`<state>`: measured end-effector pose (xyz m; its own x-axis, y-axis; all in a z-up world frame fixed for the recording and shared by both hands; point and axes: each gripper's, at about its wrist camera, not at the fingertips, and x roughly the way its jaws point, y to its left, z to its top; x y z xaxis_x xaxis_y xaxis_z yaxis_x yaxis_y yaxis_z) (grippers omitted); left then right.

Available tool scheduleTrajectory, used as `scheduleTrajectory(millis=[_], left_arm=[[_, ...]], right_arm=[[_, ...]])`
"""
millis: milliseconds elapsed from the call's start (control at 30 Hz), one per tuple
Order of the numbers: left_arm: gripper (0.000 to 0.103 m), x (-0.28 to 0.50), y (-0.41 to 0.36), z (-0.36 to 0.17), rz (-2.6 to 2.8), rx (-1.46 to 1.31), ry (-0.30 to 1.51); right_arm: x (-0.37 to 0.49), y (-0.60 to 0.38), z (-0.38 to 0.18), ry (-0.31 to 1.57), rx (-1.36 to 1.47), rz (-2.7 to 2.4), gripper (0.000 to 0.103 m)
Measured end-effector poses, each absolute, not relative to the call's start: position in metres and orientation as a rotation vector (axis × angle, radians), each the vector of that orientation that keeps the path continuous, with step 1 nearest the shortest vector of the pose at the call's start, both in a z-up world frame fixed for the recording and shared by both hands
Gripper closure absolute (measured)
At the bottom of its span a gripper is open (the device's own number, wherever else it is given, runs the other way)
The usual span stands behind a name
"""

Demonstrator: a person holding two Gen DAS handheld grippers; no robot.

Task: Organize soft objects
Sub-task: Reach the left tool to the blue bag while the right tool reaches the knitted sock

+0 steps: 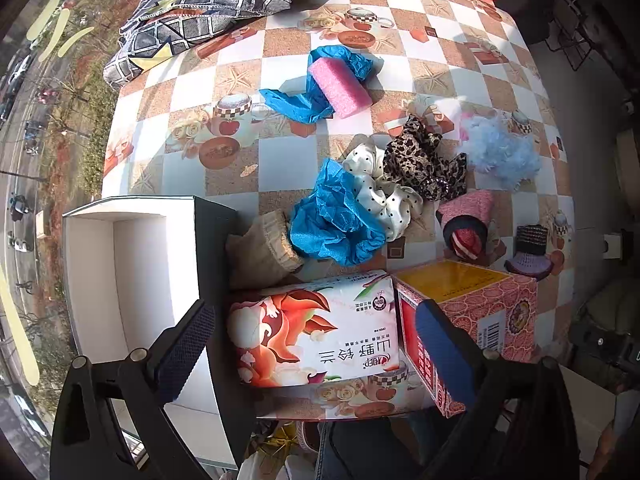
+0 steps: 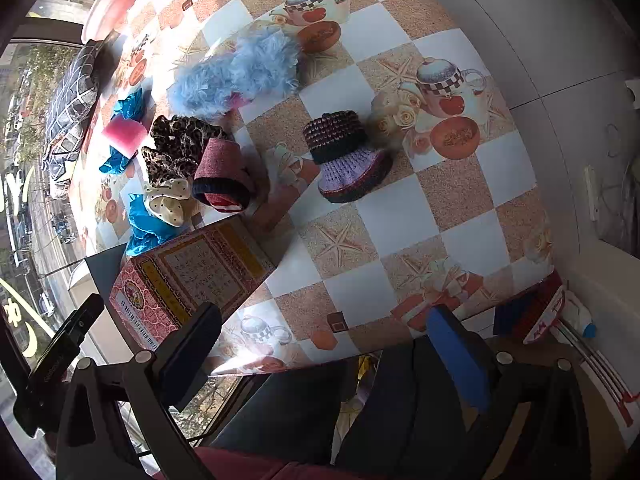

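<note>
Soft things lie scattered on the checkered table [image 1: 280,160]: a pink sponge [image 1: 340,88] on blue paper, crumpled blue tissue [image 1: 332,220], a polka-dot scrunchie [image 1: 380,188], a leopard scrunchie [image 1: 424,160], a fluffy blue piece [image 1: 500,150], a beige sock [image 1: 264,248] and a pink cuff [image 1: 466,220]. My left gripper [image 1: 316,352] hangs open straight above a floral tissue pack [image 1: 316,328]. The right gripper [image 2: 320,356] stands open over the table's near edge, nothing between its fingers. A knitted purple bootie [image 2: 348,160] sits ahead of it, the fluffy blue piece [image 2: 240,76] farther off.
An open white box [image 1: 132,280] with a dark rim stands left of the tissue pack. A pink and yellow carton [image 1: 468,308] stands to its right, carton [image 2: 192,276]. A plaid cushion [image 1: 200,12] lies at the table's far left. Floor tiles [image 2: 540,40] lie beyond the table.
</note>
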<state>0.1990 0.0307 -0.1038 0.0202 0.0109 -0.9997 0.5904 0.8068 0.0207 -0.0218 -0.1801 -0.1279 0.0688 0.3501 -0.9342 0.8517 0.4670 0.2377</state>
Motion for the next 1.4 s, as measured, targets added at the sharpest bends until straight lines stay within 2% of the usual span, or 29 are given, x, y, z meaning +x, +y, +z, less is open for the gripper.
scheduleTrajectory(millis=[300,533,800,1167,1300,1367,1400], left_arm=[[0.002,0.242,0.012,-0.110,-0.462,0.496,1.482],[0.002,0.266,-0.007,-0.132,-0.463,0.450,1.559],[0.002,0.259,-0.022,-0.178,-0.517,0.620,1.601],[0.002,0.225,-0.030,-0.205,-0.817,0.883,1.508],[0.002,0.216,-0.039,-0.217,-0.831,0.867,1.504],[0.005,0.219,-0.041,-0.225,-0.833,0.892,1.514],[0.010,0.216,-0.043,-0.229,-0.840,0.913,1.517]], right_arm=[[-0.022,-0.197,-0.141,1.517,1.102,-0.562,0.000],[-0.025,-0.214,-0.156,1.501,1.113,-0.599,0.000],[-0.014,-0.220,-0.177,1.515,1.057,-0.586,0.000],[0.018,-0.228,-0.206,1.522,0.949,-0.548,0.000],[0.031,-0.230,-0.222,1.542,0.903,-0.556,0.000],[0.037,-0.227,-0.230,1.546,0.891,-0.551,0.000],[0.039,-0.226,-0.233,1.546,0.889,-0.545,0.000]])
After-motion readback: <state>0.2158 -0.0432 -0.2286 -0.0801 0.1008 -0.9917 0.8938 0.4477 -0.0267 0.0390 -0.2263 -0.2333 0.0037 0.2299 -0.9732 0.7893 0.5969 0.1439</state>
